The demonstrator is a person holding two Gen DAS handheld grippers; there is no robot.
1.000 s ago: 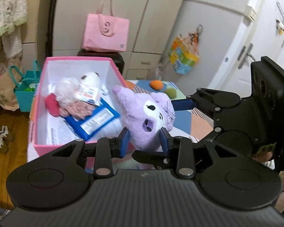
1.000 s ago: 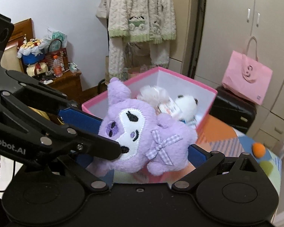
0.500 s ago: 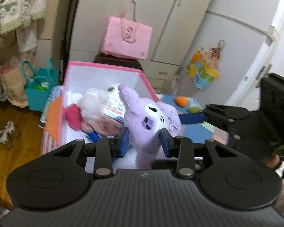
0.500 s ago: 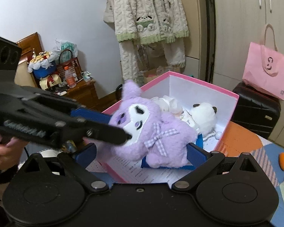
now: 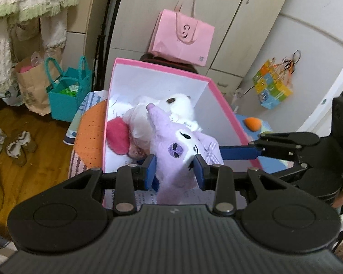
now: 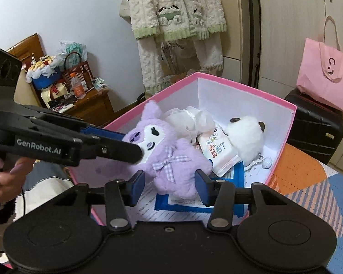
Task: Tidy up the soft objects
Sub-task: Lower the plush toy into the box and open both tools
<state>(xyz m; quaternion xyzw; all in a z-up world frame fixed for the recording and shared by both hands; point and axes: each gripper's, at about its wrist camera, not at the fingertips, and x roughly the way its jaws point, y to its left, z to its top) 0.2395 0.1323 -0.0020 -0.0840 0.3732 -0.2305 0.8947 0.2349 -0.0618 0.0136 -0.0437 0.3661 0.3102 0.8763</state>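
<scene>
A purple plush (image 5: 178, 146) hangs over the near end of the open pink box (image 5: 162, 65), its head pinched in my left gripper (image 5: 176, 173), which is shut on it. In the right wrist view the left gripper (image 6: 131, 145) reaches in from the left onto the plush's (image 6: 169, 159) face. My right gripper (image 6: 170, 187) brackets the plush's lower body. Its jaws are closing, with a small gap still showing at the left pad. Inside the box (image 6: 240, 83) lie a white plush (image 6: 247, 134), a tissue pack (image 6: 217, 150), a fluffy white toy (image 6: 189, 118) and a red pompom (image 5: 117, 137).
A pink bag (image 6: 327, 73) sits on a black suitcase (image 6: 313, 121) behind the box. A teal bag (image 5: 68, 91) stands on the wooden floor at the left. An orange ball (image 5: 252, 123) lies on the patterned cover to the right. A person's hand (image 6: 2, 180) holds the left gripper.
Both grippers carried the purple plush forward and down over the pink box. The right gripper's jaws have narrowed around the plush's lower body. The left grip is unchanged.
</scene>
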